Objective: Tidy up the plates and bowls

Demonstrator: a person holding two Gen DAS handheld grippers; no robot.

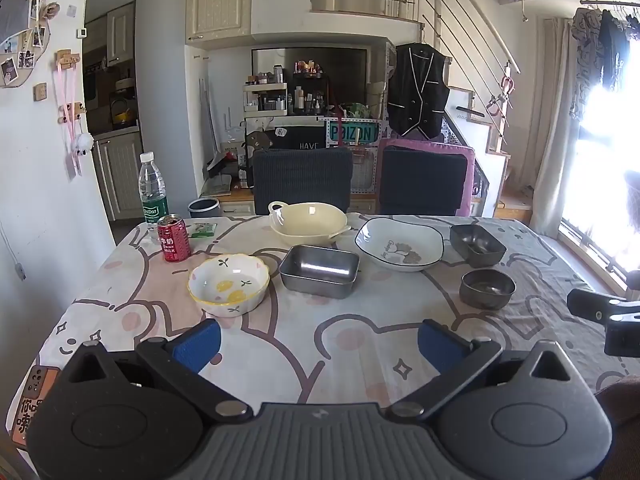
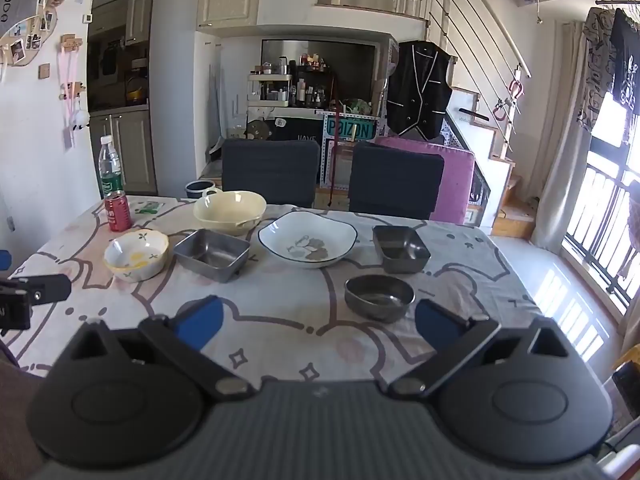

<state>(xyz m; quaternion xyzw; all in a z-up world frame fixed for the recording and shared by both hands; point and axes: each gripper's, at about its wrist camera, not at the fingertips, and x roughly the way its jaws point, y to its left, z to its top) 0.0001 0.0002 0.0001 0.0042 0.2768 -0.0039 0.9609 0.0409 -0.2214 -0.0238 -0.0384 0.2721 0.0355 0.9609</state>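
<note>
Done: nothing stacked; you face six dishes lying apart.
Left gripper [image 1: 318,344]: jaws wide, empty.
Right gripper [image 2: 318,326]: jaws wide, empty; round steel bowl [image 2: 379,297] just ahead.

We see a white bowl [image 1: 229,284] with yellow lemons, a cream bowl [image 1: 307,222], a red can [image 1: 173,239], and grey metal dishes [image 1: 319,271].

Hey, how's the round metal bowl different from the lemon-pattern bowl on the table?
The round metal bowl is dark, plain steel with a smooth rim; the lemon bowl is white ceramic with painted lemons and a scalloped yellow edge. The round metal bowl sits toward the table's window side, the lemon bowl near the red can. Both stand upright, look empty and are untouched.
</note>
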